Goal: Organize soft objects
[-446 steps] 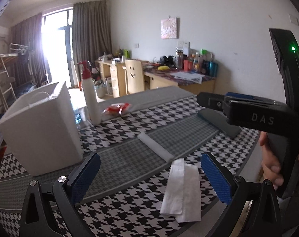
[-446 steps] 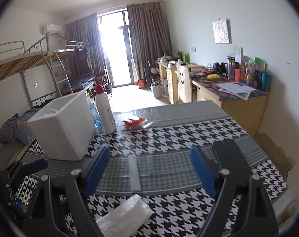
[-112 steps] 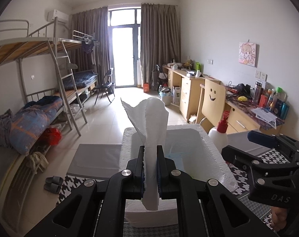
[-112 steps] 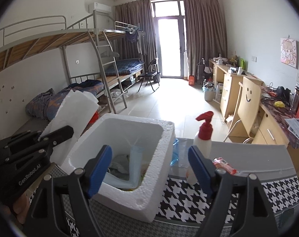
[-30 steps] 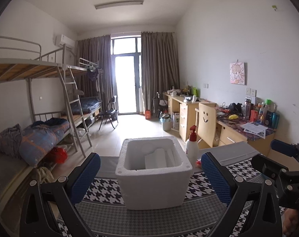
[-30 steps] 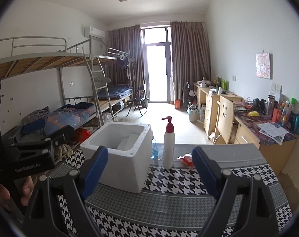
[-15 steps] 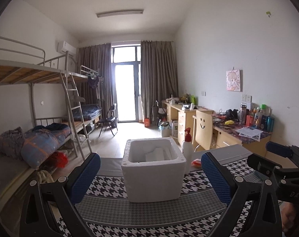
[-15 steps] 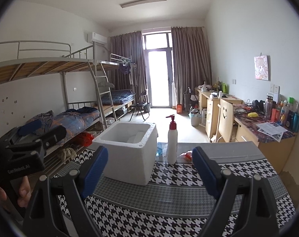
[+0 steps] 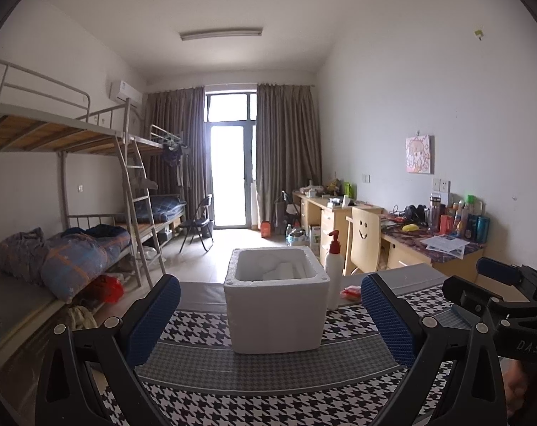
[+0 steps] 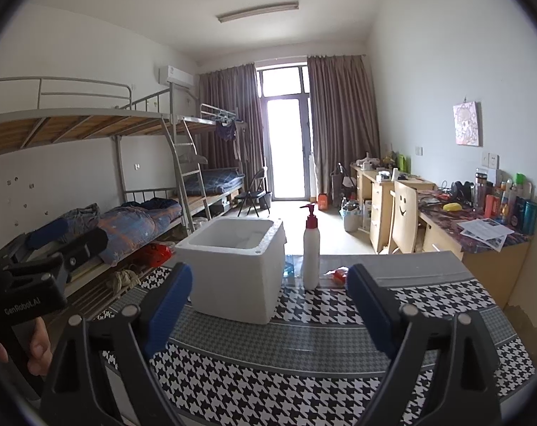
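Observation:
A white foam box (image 9: 275, 312) stands on the houndstooth table; it also shows in the right wrist view (image 10: 233, 269). White soft sheets (image 9: 284, 270) lie inside it. My left gripper (image 9: 268, 323) is open and empty, held back from the box and above the table. My right gripper (image 10: 270, 309) is open and empty, also back from the box. The right gripper's body shows at the right of the left view (image 9: 499, 305), and the left gripper's body at the left of the right view (image 10: 37, 280).
A white pump bottle with a red top (image 10: 311, 248) stands right of the box, a red packet (image 10: 337, 275) beside it. The houndstooth cloth (image 10: 286, 372) covers the table. Bunk beds (image 10: 91, 184) stand left, desks and a chair (image 10: 403, 220) right.
Both grippers have pulled back and risen from the box since a second ago; the box looks smaller. Earlier the left gripper held a white sheet over the box and let it go.

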